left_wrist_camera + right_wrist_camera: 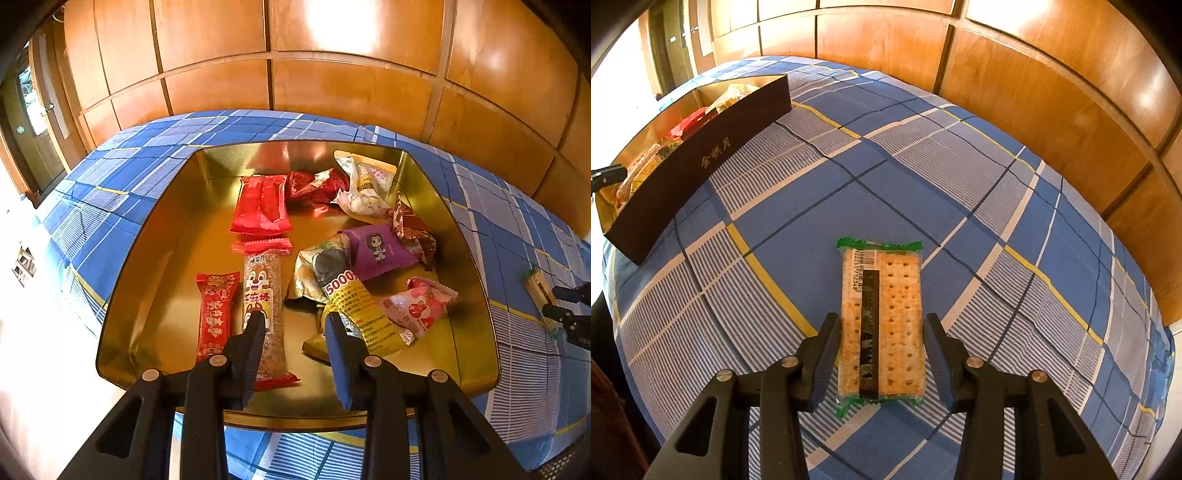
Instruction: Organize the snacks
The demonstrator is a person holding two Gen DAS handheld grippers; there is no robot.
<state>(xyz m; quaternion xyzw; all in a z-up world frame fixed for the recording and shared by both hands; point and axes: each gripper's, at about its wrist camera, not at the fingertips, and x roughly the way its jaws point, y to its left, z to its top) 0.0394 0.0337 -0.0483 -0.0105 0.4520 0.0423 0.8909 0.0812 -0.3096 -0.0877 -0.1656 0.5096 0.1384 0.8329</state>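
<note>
Right gripper [881, 321] first: its two black fingers straddle a cracker packet [881, 325], one finger along each long side, low in the centre of the right wrist view. The left finger sits right against the packet's edge; on the right side a thin sliver of cloth shows between finger and wrapper, so the jaws are spread around it, not squeezing. The packet lies flat on the blue plaid cloth [960, 184], green crimped ends top and bottom, a barcode label at its upper left and a dark strip down its middle.

Out to the upper left of that view, the snack box [713, 158] shows its dark outer wall with gold characters, well apart from the crackers, wrappers visible inside.

Over to the left gripper [293, 317]: fingers a little apart above the gold-lined box [155, 258], nothing clamped between them. The left finger overlaps the sesame stick packet [264, 295] with the cartoon chipmunk; the right finger overlaps a yellow packet [354, 306]. Whether either touches, I cannot tell.

Just left of the sesame stick lies a slim red packet [214, 314]. Above it, a flat red packet [262, 206]. Right of centre, a purple packet [376, 247] and a pink packet [417, 306], with more wrappers heaped toward the box's upper right corner. At the right edge of the frame, the other gripper's black fingers and the cracker packet peek in. Wooden panelling [332, 85] fills the background.
</note>
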